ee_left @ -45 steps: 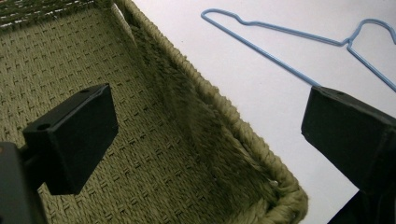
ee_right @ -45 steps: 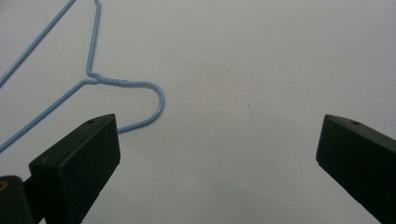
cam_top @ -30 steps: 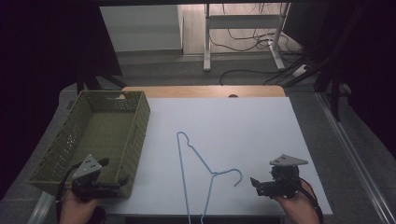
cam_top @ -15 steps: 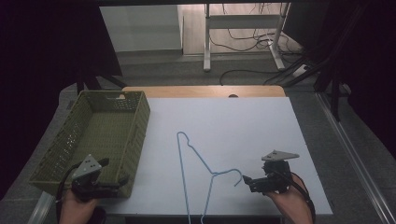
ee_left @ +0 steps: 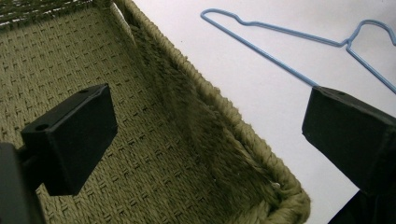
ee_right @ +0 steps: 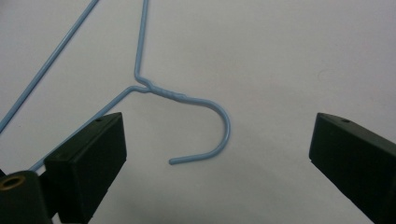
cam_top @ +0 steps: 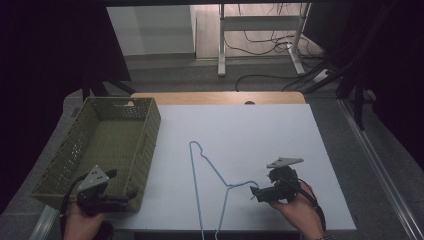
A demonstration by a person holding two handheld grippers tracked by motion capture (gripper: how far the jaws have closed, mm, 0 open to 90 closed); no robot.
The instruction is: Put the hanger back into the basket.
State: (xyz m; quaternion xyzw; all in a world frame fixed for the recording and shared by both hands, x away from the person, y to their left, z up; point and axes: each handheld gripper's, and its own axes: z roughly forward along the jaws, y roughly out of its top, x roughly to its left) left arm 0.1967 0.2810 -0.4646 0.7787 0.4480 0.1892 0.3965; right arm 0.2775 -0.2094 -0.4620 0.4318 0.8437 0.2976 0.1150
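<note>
Holding both grippers low at my edge of the table. My right gripper (cam_top: 256, 192) is spread wide, jaws on either side of the hook of the blue wire hanger (ee_right: 205, 105), not touching it; its own view shows the twisted neck, which the high view blurs. My left gripper (cam_top: 127, 195) is also released, one jaw over the woven green basket (ee_left: 140, 140), the other outside its rim above the white table (cam_top: 260, 135). Hanger lies flat mid-table, just beside the basket. Farther back there's a desk frame (cam_top: 260, 35) and floor cables (cam_top: 270, 80).
</note>
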